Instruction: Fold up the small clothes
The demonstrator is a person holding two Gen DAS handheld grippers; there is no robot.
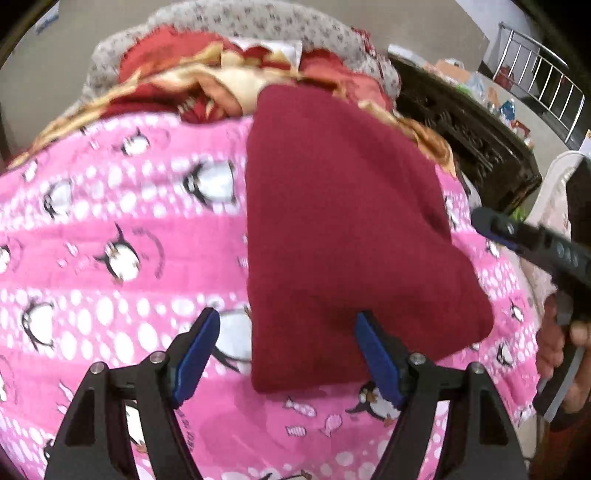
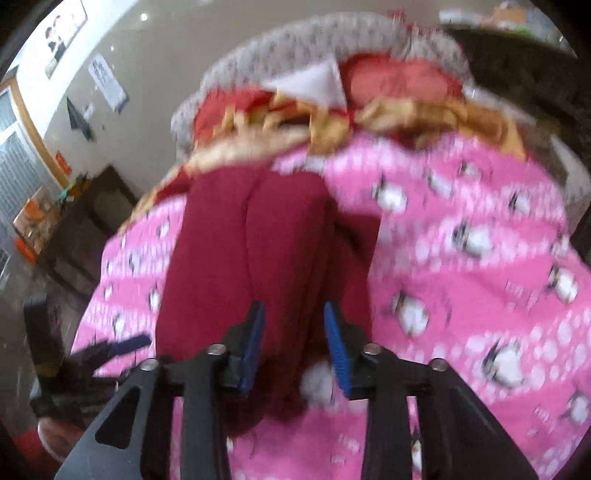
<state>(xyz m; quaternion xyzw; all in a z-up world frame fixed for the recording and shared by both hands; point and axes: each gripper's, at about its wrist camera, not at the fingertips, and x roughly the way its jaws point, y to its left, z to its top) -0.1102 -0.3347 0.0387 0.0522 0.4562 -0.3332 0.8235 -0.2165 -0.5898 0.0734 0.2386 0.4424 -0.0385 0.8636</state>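
Note:
A folded dark red garment (image 1: 343, 221) lies flat on a pink penguin-print blanket (image 1: 110, 221). My left gripper (image 1: 287, 318) hovers over the garment's near left corner, its blue-padded jaws wide apart and holding nothing. The right gripper (image 1: 517, 236) comes in from the right edge of this view, held by a person's hand (image 1: 557, 332). In the blurred right wrist view the garment (image 2: 251, 240) shows lengthwise folds. My right gripper (image 2: 294, 308) stands open above its near end, cloth showing in the gap between the pads. The left gripper (image 2: 125, 343) shows dimly at lower left.
A crumpled red-and-gold blanket (image 1: 207, 85) and a grey flowered cover (image 1: 258, 22) pile up behind the garment. Dark wooden furniture (image 1: 461, 122) and a metal railing (image 1: 546, 74) stand at the right. The pink blanket (image 2: 461, 258) spreads wide to the right of the garment.

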